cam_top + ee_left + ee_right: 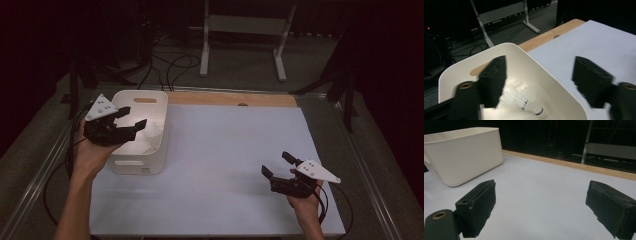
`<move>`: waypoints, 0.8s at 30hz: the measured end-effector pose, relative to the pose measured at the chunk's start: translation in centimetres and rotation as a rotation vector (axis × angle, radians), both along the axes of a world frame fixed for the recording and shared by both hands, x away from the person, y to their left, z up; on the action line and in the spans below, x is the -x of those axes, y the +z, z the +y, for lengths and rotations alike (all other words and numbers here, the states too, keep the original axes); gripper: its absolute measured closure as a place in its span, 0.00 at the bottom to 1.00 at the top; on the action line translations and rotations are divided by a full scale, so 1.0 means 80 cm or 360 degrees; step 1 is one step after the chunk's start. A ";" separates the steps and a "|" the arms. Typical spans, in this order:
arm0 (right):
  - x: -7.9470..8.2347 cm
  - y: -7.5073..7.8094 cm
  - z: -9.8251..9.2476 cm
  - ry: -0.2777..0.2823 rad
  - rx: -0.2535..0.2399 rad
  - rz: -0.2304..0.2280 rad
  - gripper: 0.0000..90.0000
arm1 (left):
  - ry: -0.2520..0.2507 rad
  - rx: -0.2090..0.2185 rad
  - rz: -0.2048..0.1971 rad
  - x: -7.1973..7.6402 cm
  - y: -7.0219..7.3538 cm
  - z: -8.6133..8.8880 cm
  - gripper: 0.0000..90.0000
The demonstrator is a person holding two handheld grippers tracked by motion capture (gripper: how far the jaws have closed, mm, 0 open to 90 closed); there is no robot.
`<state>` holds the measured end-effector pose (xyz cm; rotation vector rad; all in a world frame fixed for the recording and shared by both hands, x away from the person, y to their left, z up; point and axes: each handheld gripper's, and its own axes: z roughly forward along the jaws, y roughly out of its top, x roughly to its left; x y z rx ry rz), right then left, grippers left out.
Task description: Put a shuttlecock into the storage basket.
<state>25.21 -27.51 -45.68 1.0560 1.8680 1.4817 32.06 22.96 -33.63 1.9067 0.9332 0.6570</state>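
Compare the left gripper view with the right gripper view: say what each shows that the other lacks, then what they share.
Left gripper view alone: the inside of the white bin, where white shuttlecocks lie, one with a blue-banded cork; the slot handle in the bin's far wall; the left gripper, jaws open above the bin with nothing between them.

Right gripper view alone: the bin's outer wall seen from the side; the right gripper, jaws open and empty over the bare white sheet.

Both: the bin, the white sheet, the table's wooden edge, and a white metal stand on the dark floor behind.
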 end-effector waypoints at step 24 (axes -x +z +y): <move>0.001 0.001 0.000 0.0000 -0.0004 0.0000 0.10 | -0.0064 0.0051 0.0005 -0.004 -0.011 -0.032 0.04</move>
